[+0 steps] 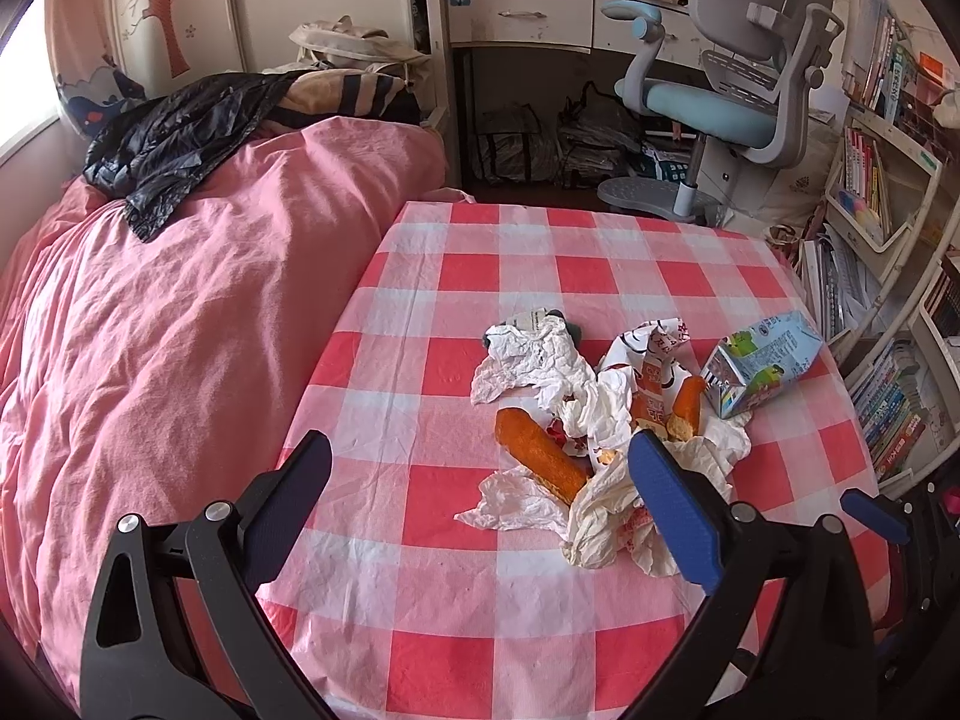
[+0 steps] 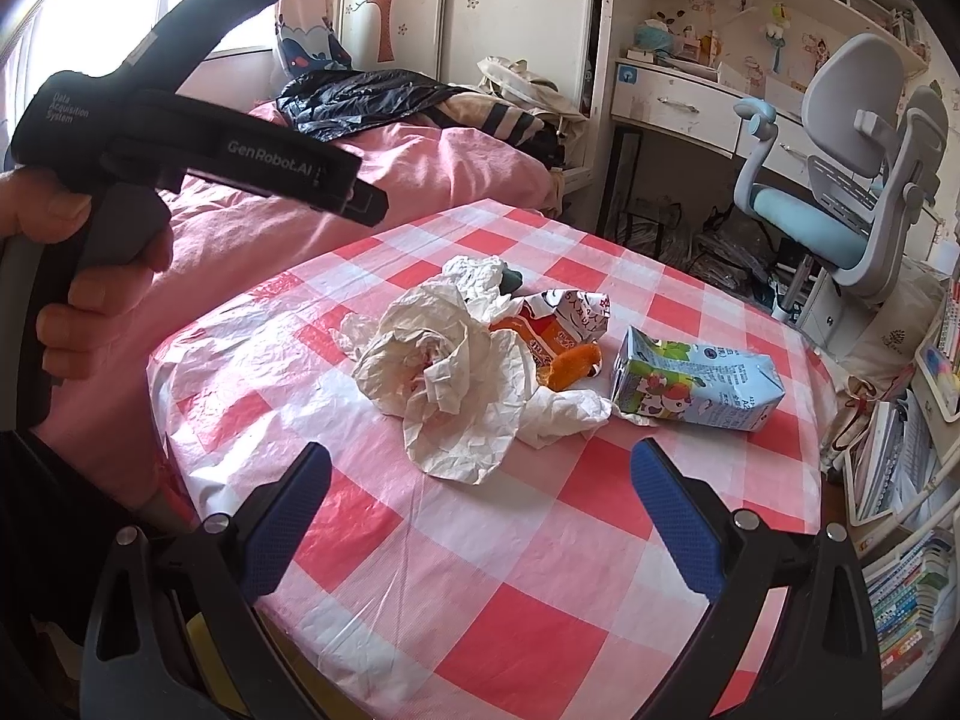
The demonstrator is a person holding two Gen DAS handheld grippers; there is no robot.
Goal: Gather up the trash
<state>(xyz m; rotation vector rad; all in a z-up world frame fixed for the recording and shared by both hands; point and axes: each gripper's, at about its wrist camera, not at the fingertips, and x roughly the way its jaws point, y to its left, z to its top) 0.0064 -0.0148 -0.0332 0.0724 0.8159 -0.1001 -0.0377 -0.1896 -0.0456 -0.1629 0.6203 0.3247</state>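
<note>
A heap of trash lies on the red-and-white checked table [image 1: 468, 630]: crumpled white paper [image 1: 534, 360] [image 2: 444, 372], a printed wrapper [image 1: 651, 354] [image 2: 564, 315], a long orange bread stick [image 1: 540, 456], a shorter orange piece [image 1: 687, 405] [image 2: 570, 366] and a crushed blue drink carton [image 1: 759, 363] [image 2: 696, 387]. My left gripper [image 1: 480, 468] is open above the near side of the heap, its right finger over the paper. My right gripper [image 2: 480, 474] is open and empty just short of the paper. A black trash bag [image 1: 174, 138] [image 2: 360, 99] lies on the pink bed.
The pink bed [image 1: 180, 330] borders the table on the left. A grey-blue desk chair [image 1: 738, 102] and a white desk [image 1: 528, 15] stand behind the table. Bookshelves [image 1: 888, 240] run along the right. The left gripper's body and hand [image 2: 120, 180] fill the right wrist view's left.
</note>
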